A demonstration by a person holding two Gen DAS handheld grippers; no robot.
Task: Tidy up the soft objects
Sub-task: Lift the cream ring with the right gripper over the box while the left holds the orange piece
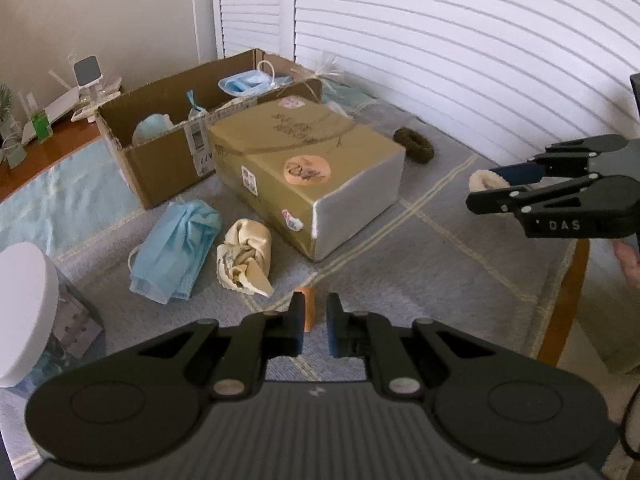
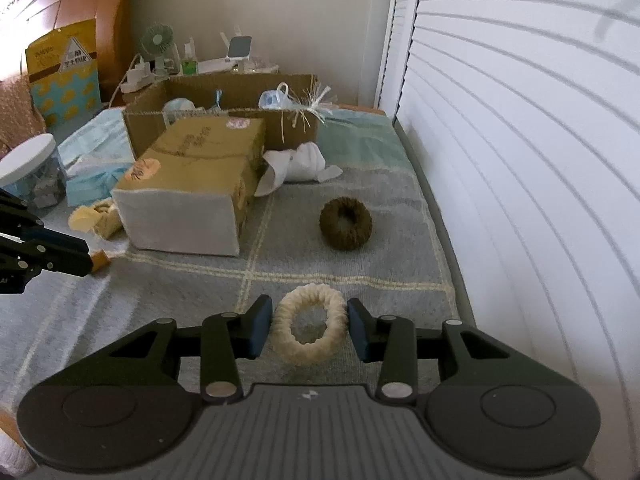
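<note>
A cream fluffy scrunchie [image 2: 309,329] lies on the grey mat between the open fingers of my right gripper [image 2: 307,330]; contact is not visible. It also shows in the left wrist view [image 1: 486,181] beside the right gripper [image 1: 490,188]. My left gripper [image 1: 312,330] is nearly shut, with a small orange object [image 1: 309,312] on the mat between its tips. A brown scrunchie [image 2: 346,223], a blue face mask [image 1: 176,248], a knotted cream cloth [image 1: 245,256] and a white cloth [image 2: 298,166] lie on the mat. An open cardboard box [image 1: 160,168] holds soft blue items.
A closed tan box [image 1: 304,168] stands mid-mat in front of the cardboard box. A white-lidded jar [image 2: 32,170] stands at the left. White louvred doors [image 2: 520,160] run along the right. Gadgets and a small fan [image 2: 158,46] sit on the wooden shelf behind.
</note>
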